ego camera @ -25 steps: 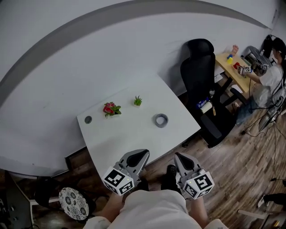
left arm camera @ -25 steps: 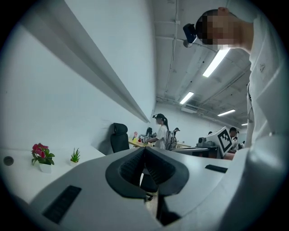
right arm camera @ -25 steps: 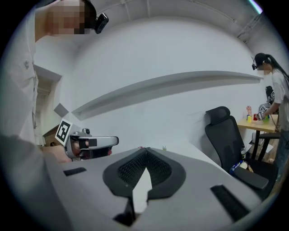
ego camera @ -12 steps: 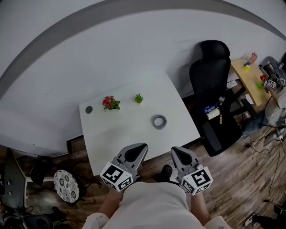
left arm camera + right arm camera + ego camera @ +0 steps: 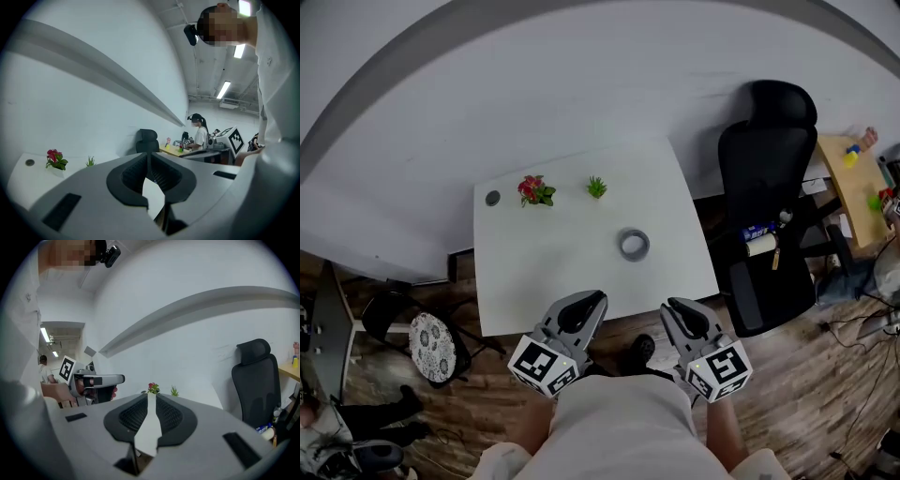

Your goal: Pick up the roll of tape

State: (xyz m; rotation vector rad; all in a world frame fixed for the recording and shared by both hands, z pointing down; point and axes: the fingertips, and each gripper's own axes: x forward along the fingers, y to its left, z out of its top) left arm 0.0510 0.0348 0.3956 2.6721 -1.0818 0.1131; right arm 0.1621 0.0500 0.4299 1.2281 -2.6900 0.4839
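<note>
The roll of grey tape (image 5: 634, 245) lies flat on the white table (image 5: 534, 272), right of its middle. Both grippers hover off the table's near edge, short of the roll. My left gripper (image 5: 591, 301) is shut, its jaws meeting at the tip (image 5: 148, 154) with nothing between them. My right gripper (image 5: 675, 308) is opening: a narrow gap shows between its jaws (image 5: 151, 395), and nothing is in it. The roll is hidden behind the jaws in both gripper views.
A red-flowered plant (image 5: 532, 190), a small green plant (image 5: 597, 187) and a small grey disc (image 5: 492, 198) stand along the table's far side. A black office chair (image 5: 766, 187) is at the table's right, a patterned stool (image 5: 431, 345) at its left. A wall runs behind.
The head view has swung, so the table and chair now sit further right in it. Both grippers stay below the table's near edge, a little closer together.
</note>
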